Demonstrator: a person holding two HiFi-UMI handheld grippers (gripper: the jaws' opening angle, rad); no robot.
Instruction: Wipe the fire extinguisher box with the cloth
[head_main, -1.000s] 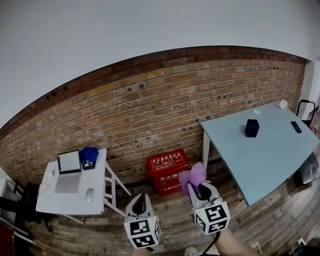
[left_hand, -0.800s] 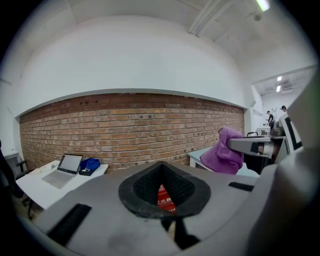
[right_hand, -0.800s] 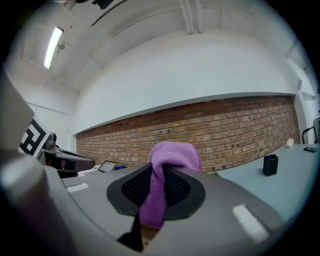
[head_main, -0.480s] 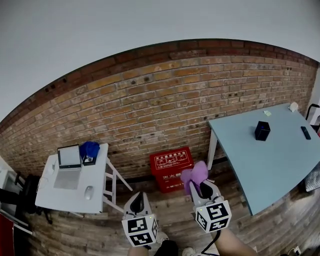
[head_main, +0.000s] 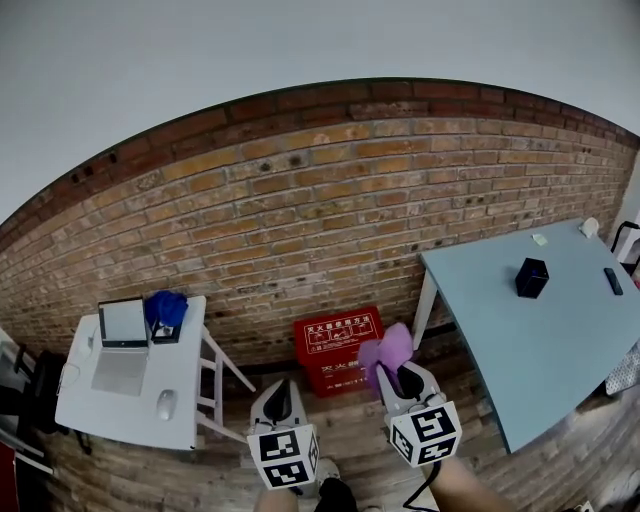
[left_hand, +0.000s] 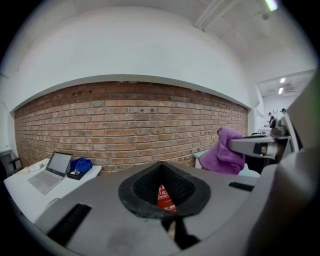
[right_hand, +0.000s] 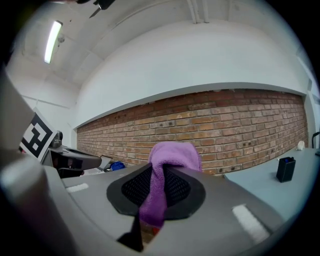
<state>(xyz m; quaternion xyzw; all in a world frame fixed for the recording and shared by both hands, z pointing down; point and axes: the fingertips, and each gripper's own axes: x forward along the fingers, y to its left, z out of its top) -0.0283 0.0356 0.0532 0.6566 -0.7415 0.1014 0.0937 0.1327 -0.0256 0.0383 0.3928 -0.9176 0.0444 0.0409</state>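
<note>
The red fire extinguisher box (head_main: 338, 345) stands on the floor against the brick wall, just ahead of both grippers. My right gripper (head_main: 396, 377) is shut on a purple cloth (head_main: 386, 351), which bulges out past its tips and overlaps the box's right edge in the head view. In the right gripper view the cloth (right_hand: 168, 172) hangs down between the black pads. My left gripper (head_main: 280, 392) is held left of it, shut and holding nothing. A sliver of the red box (left_hand: 163, 196) shows through its jaws. The cloth (left_hand: 224, 153) appears at the right of the left gripper view.
A small white table (head_main: 170, 400) at the left carries a laptop (head_main: 120, 340), a mouse and a blue bundle (head_main: 166, 306). A pale blue table (head_main: 560, 340) at the right holds a black box (head_main: 531, 277). The floor is brick-paved.
The view has drifted: the box and the white table have shifted slightly left and the wall looms larger. Both grippers keep their pose, and the cloth stays held.
</note>
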